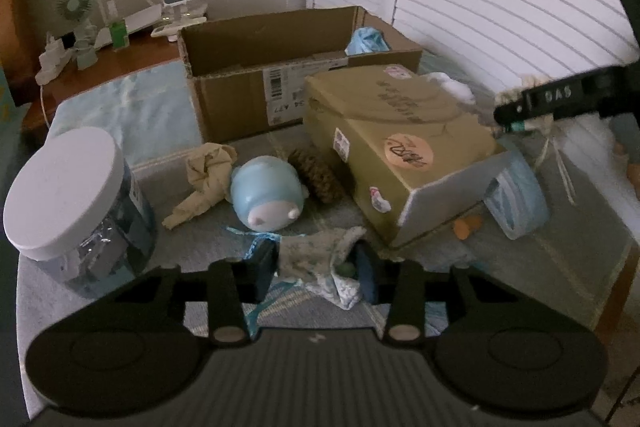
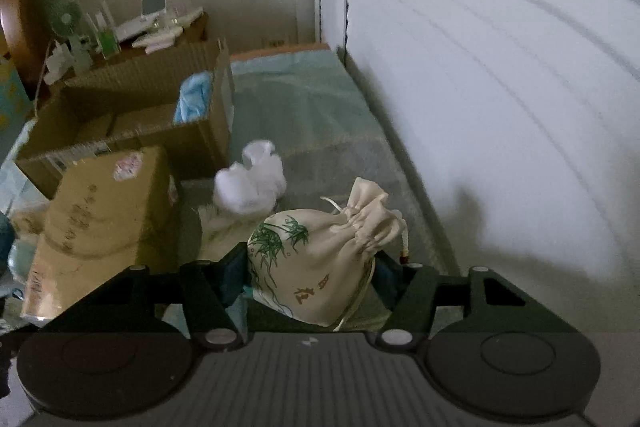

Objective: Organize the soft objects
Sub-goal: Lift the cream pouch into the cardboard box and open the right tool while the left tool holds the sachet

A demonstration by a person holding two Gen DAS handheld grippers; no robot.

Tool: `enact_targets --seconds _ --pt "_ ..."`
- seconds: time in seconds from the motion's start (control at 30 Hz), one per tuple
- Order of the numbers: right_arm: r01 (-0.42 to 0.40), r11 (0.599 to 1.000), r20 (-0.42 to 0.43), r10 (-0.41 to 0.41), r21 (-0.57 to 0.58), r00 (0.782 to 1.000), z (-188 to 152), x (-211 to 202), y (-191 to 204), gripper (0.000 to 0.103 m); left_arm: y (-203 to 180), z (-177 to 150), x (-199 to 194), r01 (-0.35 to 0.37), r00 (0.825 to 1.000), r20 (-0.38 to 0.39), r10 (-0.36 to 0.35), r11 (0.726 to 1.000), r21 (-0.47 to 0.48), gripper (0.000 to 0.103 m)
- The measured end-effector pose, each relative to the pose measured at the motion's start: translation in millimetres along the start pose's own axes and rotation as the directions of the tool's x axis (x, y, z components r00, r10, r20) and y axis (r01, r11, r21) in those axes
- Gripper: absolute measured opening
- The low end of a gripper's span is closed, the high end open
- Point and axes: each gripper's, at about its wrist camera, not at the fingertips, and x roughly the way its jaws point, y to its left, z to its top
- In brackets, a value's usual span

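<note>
right wrist: drawstring pouch (image 2: 316, 263) between tool (image 2: 310, 279) pads

jar (image 1: 76, 211) contents unclear, pouch (image 2: 320, 267) base hidden

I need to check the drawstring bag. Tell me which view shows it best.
The right wrist view: the cream drawstring bag with its bamboo print fills the space between the right gripper fingers. The left wrist view shows only its cords and a cream edge behind that gripper.

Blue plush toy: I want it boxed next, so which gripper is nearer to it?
Left. The left gripper, holding a cloth, sits just in front of the plush. The right gripper is beyond the closed box.
</note>
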Motion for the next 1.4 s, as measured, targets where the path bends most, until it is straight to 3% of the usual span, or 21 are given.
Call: enact_targets --seconds 0.57,0.77,0.93,1.2,1.4 --pt "-0.039 0.995 0.143 0.051 -0.086 0.988 8 -96 4 0.068 -12 3 -66 0.029 0.999 0.041 -0.033 0.995 0.099 0.04" --pt "-0.052 0.99 0.148 0.072 -0.135 0.986 2 -129 13 0.068 -13 0 -85 0.052 0.997 0.053 -0.059 0.992 0.117 0.04" --pt "-0.111 0.981 0.136 0.133 -0.161 0.982 -4 -148 23 0.068 -10 -5 -95 0.055 0.996 0.068 -0.064 0.99 0.126 0.04" --pt "-0.245 0.94 0.099 0.275 -0.239 0.956 22 -142 70 0.068 -3 -12 -102 0.05 0.995 0.081 -0.059 0.994 0.101 0.04" --pt "-0.297 0.913 0.068 0.327 -0.279 0.943 60 -113 113 0.068 6 -11 -102 0.037 0.995 0.087 -0.043 0.997 0.075 0.04"
